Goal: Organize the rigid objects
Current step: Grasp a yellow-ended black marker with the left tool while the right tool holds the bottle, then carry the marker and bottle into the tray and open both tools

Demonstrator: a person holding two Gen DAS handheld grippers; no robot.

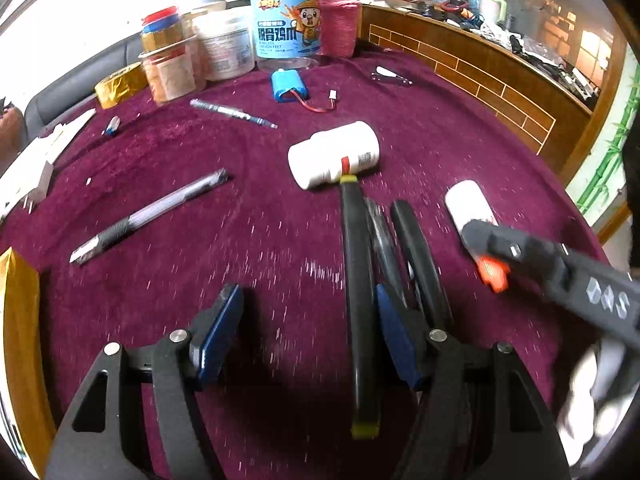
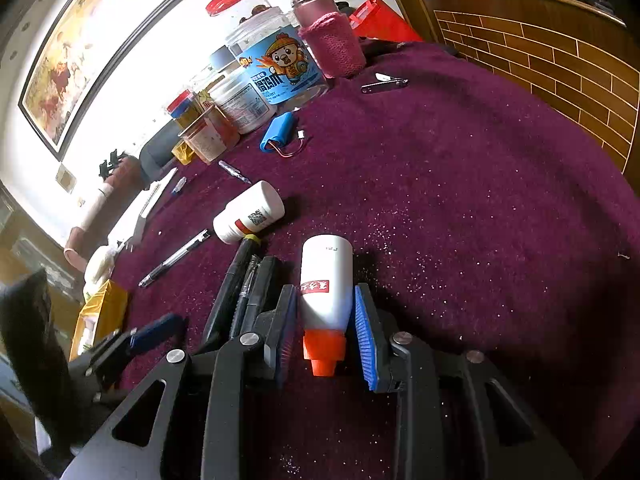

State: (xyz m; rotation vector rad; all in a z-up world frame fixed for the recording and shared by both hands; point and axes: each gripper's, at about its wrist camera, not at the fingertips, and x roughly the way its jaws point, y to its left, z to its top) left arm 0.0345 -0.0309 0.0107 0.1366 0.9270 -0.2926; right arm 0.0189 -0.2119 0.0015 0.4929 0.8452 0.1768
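**Glue bottle clamped in the right jaws, left jaws open over the pens**

The glue bottle [image 2: 326, 288], white with an orange cap, lies on the table [image 2: 480, 208], which is covered in purple cloth. The right gripper [image 2: 325, 334] has its blue-padded jaws closed narrowly on the bottle's lower body. The left gripper [image 1: 310, 334] holds its jaws wide and grips nothing. Its right pad sits beside a bundle of black pens [image 1: 356, 280]. A white pill bottle [image 1: 334, 154] lies on its side at the pens' far tip.

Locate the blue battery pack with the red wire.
The blue battery pack lies on the purple cloth at the far side in both views, just in front of the clear chicken-feet jar, beyond the white pill bottle.
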